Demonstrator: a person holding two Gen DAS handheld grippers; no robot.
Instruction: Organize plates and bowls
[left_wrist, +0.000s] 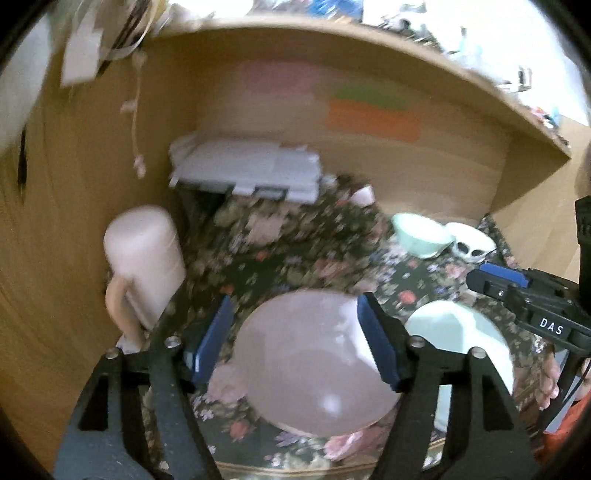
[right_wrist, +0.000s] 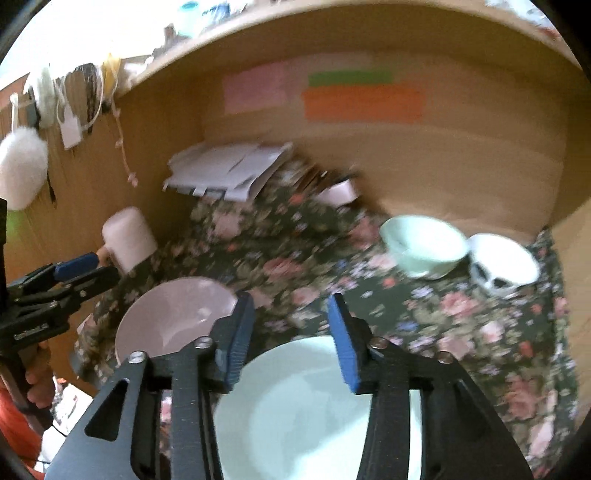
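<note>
Blue pads: we see them lining the black jaws of both grippers, and on neither do they press on anything.
Left gripper (left_wrist: 297, 341): our jaws stand well apart above the pink plate (left_wrist: 306, 365); the plate's rim shows between the pads but we see no pad touching it, so nothing is held.
Right gripper (right_wrist: 291, 341): our jaws are partly open, a clear gap between the pads, over the far rim of the mint plate (right_wrist: 310, 410); nothing is gripped.
Plates: we find both lying flat on the floral cloth (right_wrist: 321, 258) that covers the worktop, the pink one to the left, the mint one just beside it on the right, at the near edge.
Bowls: we see a mint bowl (right_wrist: 424, 245) and a white bowl with dark markings (right_wrist: 502, 264) farther back on the right, side by side and about touching, close to the wooden wall (right_wrist: 424, 173).
Left side: a pale pink mug (left_wrist: 144, 266) with a handle stands near the wooden side panel.
Back: a pile of white papers (left_wrist: 243, 170) sits on a dark thing in the far left corner; a small pink cup (right_wrist: 340, 192) stands just beside it.
Back panel: pink, green and orange sticky notes (right_wrist: 362, 99) are on it.
Blur: both views are smeared, so we cannot read finer detail.
</note>
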